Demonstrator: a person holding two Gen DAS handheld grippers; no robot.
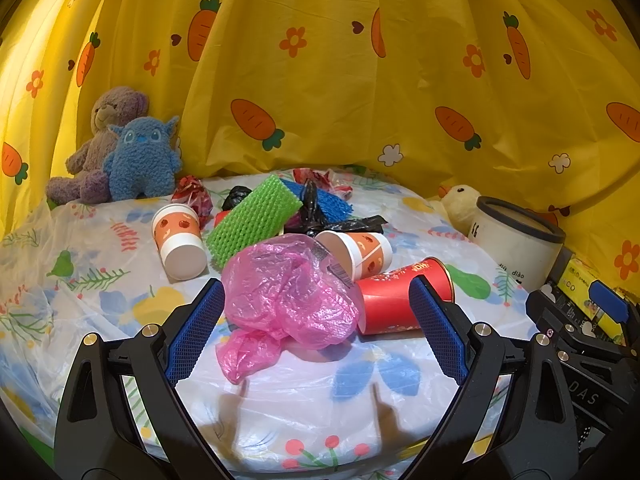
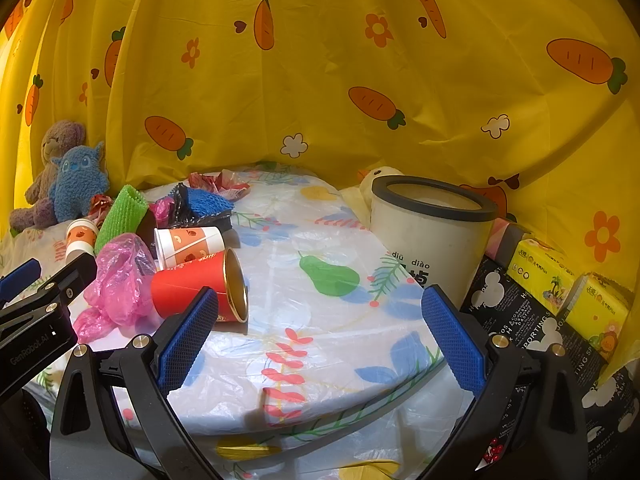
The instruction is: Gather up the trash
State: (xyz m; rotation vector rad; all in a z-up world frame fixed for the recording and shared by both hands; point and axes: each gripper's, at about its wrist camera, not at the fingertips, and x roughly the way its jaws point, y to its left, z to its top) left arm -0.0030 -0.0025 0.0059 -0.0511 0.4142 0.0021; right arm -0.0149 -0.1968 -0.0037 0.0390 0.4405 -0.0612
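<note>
A crumpled pink plastic bag (image 1: 288, 300) lies on the table between the open fingers of my left gripper (image 1: 316, 300). A red paper cup (image 1: 396, 300) lies on its side just right of it, with an orange-and-white cup (image 1: 360, 254) on its side behind. Another such cup (image 1: 180, 240) stands upside down at left, by a green foam net (image 1: 252, 216), a blue net (image 1: 320, 196) and black bags (image 1: 344, 222). My right gripper (image 2: 320, 320) is open and empty; the red cup (image 2: 200, 288) is at its left finger. A white bin (image 2: 432, 232) stands to the right.
Plush toys (image 1: 120, 152) sit at the back left, a yellow duck toy (image 1: 460, 200) behind the bin. Black and yellow boxes (image 2: 560, 292) stand at the right. A yellow carrot-print curtain (image 1: 360, 60) hangs behind the table. The table's front edge (image 2: 360, 408) curves near my right gripper.
</note>
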